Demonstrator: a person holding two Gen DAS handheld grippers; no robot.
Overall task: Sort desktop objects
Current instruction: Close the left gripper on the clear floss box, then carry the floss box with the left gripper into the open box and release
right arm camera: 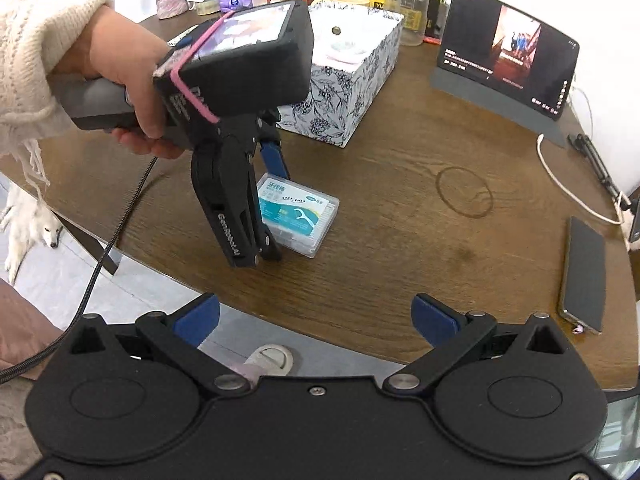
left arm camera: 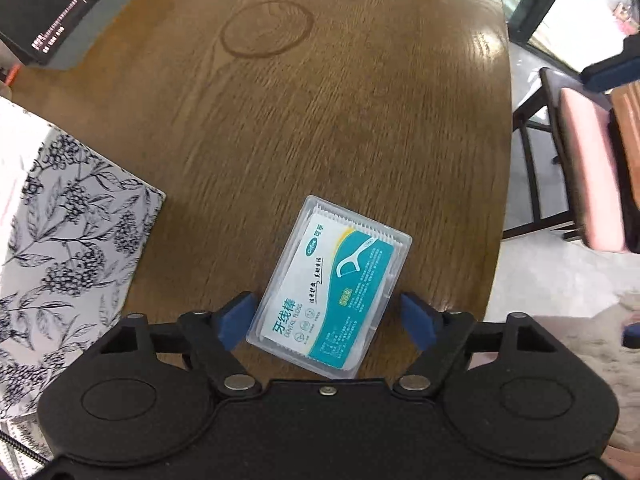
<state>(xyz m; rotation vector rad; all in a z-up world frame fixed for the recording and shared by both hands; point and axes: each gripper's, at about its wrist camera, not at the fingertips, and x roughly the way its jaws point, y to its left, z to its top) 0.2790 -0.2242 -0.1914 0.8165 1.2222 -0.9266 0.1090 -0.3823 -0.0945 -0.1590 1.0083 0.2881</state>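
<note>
Clear-plastic floss box between wide left tongs: light, stiff, slick; grip long edges. Right tongs wide, empty.

dental floss box flat on the wooden table, label up | clear plastic case, white-and-teal label with floss-pick picture | sits skewed near the table edge, just right of the floral storage box | lid closed, picks packed inside

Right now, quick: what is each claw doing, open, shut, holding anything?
Left claw: open, fingers on either side of the dental floss box, not yet clamped on it.
Right claw: open, holding nothing, at the table edge.
</note>
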